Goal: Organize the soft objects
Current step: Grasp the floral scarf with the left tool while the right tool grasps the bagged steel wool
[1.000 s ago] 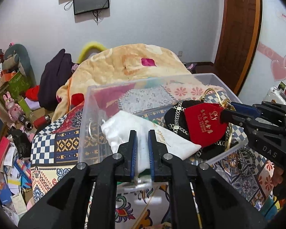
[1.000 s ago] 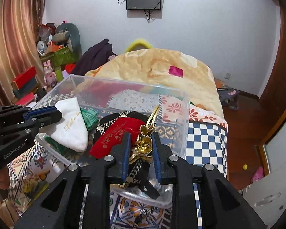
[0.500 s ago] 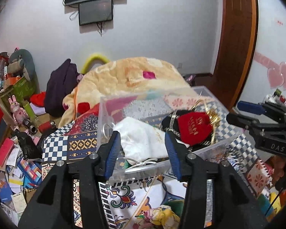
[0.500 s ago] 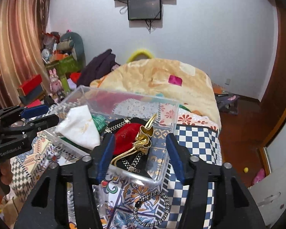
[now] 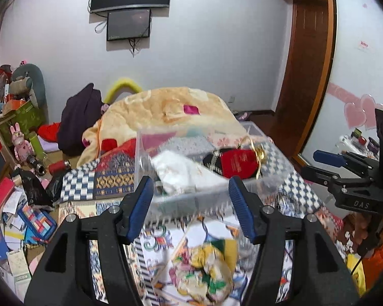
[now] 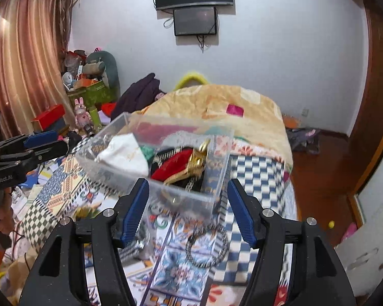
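Here both tools gape wide w/ nothing held: left tool point(image 5: 191, 196), right tool point(image 6: 188, 199). Clear bin point(image 6: 217, 178) at 12 o'clock is motion-blurred; white pouch point(image 6: 125, 154) hides the contents beneath.

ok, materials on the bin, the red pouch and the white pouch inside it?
Bin: clear rigid plastic, glossy; contents and bedspread show through its walls.
Red pouch: looks like velvet, matte nap, gold print and gold cord.
White pouch: soft woven cloth, matte, creased, faint gold lettering; the exact fibre can't be told.
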Demonstrator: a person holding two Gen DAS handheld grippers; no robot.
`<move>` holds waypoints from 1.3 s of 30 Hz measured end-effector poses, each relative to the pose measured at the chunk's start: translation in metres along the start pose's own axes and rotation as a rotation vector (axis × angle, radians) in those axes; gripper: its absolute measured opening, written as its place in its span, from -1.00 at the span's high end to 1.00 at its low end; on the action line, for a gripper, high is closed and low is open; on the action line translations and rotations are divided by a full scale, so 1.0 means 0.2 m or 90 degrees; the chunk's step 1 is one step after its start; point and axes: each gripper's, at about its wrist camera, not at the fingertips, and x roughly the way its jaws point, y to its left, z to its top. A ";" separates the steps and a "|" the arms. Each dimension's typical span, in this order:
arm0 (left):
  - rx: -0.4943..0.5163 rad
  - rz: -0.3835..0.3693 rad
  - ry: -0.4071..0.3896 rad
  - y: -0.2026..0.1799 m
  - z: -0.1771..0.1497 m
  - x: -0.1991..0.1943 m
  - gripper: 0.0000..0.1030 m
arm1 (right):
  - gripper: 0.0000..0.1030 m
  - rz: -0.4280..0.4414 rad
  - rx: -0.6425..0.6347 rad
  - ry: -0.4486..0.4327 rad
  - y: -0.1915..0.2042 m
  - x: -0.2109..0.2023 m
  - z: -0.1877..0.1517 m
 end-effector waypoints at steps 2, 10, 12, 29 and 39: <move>0.004 -0.003 0.015 0.00 -0.05 0.00 -0.19 | -0.17 0.007 0.006 0.014 0.02 0.01 -0.05; 0.007 -0.028 0.081 -0.05 -0.27 0.03 -0.19 | -0.17 0.046 0.015 0.057 0.11 0.04 -0.21; 0.003 -0.037 0.097 -0.06 -0.33 0.04 -0.19 | -0.17 0.054 0.014 0.066 0.13 0.05 -0.23; -0.078 -0.002 0.128 0.13 -0.49 0.05 -0.19 | -0.17 0.088 0.004 0.138 0.26 0.24 -0.32; -0.099 0.021 0.150 0.19 -0.54 0.15 -0.13 | -0.15 0.105 0.023 0.142 0.24 0.27 -0.34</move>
